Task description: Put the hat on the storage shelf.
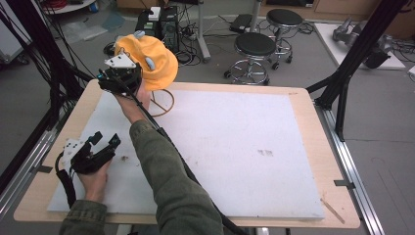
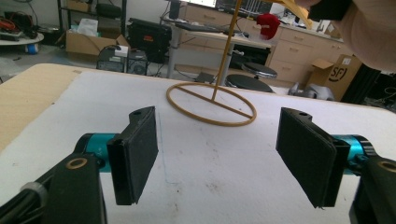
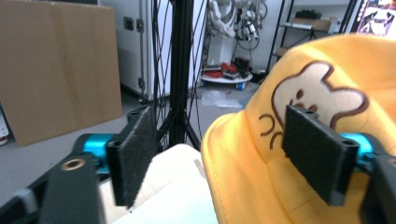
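**Yellow hat on its stand, both grippers open**

From above, the right gripper (image 1: 122, 78) is raised at the yellow hat (image 1: 151, 63), which sits on a wire stand (image 1: 161, 100) at the table's (image 1: 303, 161) far left. The left gripper (image 1: 100, 147) rests low, jaws spread.

The left gripper view shows wide jaws, the stand's ring (image 2: 211, 103) beyond them.

In the right gripper view the jaws gape, the hat's brim (image 3: 243, 158) between them, the pads not pressing on it.

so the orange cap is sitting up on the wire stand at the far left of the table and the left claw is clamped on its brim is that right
Not quite. The orange cap does sit on the wire stand at the table's far left, but the left claw is open and empty, low over the white mat. The high view shows the right claw at the cap.
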`<action>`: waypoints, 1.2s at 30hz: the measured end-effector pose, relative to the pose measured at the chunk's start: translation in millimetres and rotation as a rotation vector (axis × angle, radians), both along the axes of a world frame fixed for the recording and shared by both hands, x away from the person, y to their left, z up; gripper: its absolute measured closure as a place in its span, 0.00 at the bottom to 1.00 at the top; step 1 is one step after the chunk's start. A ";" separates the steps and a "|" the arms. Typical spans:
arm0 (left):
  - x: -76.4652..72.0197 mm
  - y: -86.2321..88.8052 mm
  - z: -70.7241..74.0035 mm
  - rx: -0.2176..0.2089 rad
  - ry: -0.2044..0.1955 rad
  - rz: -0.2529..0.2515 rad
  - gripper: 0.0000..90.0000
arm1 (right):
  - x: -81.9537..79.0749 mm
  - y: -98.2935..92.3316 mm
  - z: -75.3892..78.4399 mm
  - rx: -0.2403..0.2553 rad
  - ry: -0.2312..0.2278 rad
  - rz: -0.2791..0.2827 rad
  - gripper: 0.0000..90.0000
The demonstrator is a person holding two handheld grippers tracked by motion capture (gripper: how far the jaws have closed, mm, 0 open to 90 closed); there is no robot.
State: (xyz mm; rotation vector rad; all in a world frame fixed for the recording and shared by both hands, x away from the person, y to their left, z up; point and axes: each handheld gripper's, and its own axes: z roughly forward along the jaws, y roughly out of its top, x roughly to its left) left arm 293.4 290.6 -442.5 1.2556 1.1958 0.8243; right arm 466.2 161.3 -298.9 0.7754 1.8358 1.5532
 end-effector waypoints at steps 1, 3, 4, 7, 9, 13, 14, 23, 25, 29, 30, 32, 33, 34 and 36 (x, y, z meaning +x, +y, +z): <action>0.0 0.0 0.1 0.000 -0.001 0.001 0.33 | -1.1 -0.4 1.3 0.011 0.001 0.007 0.23; -0.1 -0.3 0.2 -0.001 -0.002 0.000 0.33 | -2.1 -1.2 3.2 0.025 -0.002 0.021 0.21; -0.1 -0.4 0.3 -0.001 -0.001 -0.001 0.33 | -2.9 -1.7 4.4 0.034 0.000 0.024 0.19; -0.1 -0.7 0.4 0.000 -0.002 -0.002 0.33 | -4.7 -4.6 8.5 0.064 -0.002 0.036 0.15; -0.2 -0.8 0.4 0.002 -0.001 -0.004 0.33 | -6.2 -7.5 11.7 0.080 -0.007 0.039 0.14; -0.1 -1.6 0.6 -0.001 0.000 -0.008 0.33 | -10.8 -20.2 20.9 0.120 -0.022 0.059 0.14; 0.0 -1.8 0.5 -0.002 -0.001 -0.008 0.33 | -10.8 -20.2 20.9 0.120 -0.022 0.059 0.14; -0.8 -2.5 1.1 -0.003 0.001 -0.014 0.33 | -20.2 -58.8 32.3 0.194 -0.051 0.065 0.14; -0.9 -2.6 1.1 -0.003 0.000 -0.015 0.33 | -22.2 -66.2 33.2 0.207 -0.057 0.064 0.14; -1.0 -2.7 1.1 0.000 0.001 -0.018 0.33 | -25.2 -77.5 34.3 0.227 -0.057 0.070 0.14; -1.0 -2.8 1.1 0.000 0.000 -0.018 0.33 | -26.7 -81.6 34.7 0.232 -0.059 0.073 0.14; -1.5 -2.5 1.3 0.006 0.004 -0.022 0.33 | -31.4 -94.5 36.4 0.254 -0.057 0.081 0.14; -1.6 -3.0 1.3 0.006 0.005 -0.021 0.33 | -33.0 -98.7 37.5 0.261 -0.061 0.082 0.14; -1.6 -3.0 1.3 0.006 0.005 -0.021 0.33 | -34.9 -102.6 39.1 0.264 -0.063 0.081 0.14; -1.4 -3.3 1.2 0.005 0.002 -0.021 0.33 | -38.6 -110.3 42.7 0.270 -0.073 0.088 0.14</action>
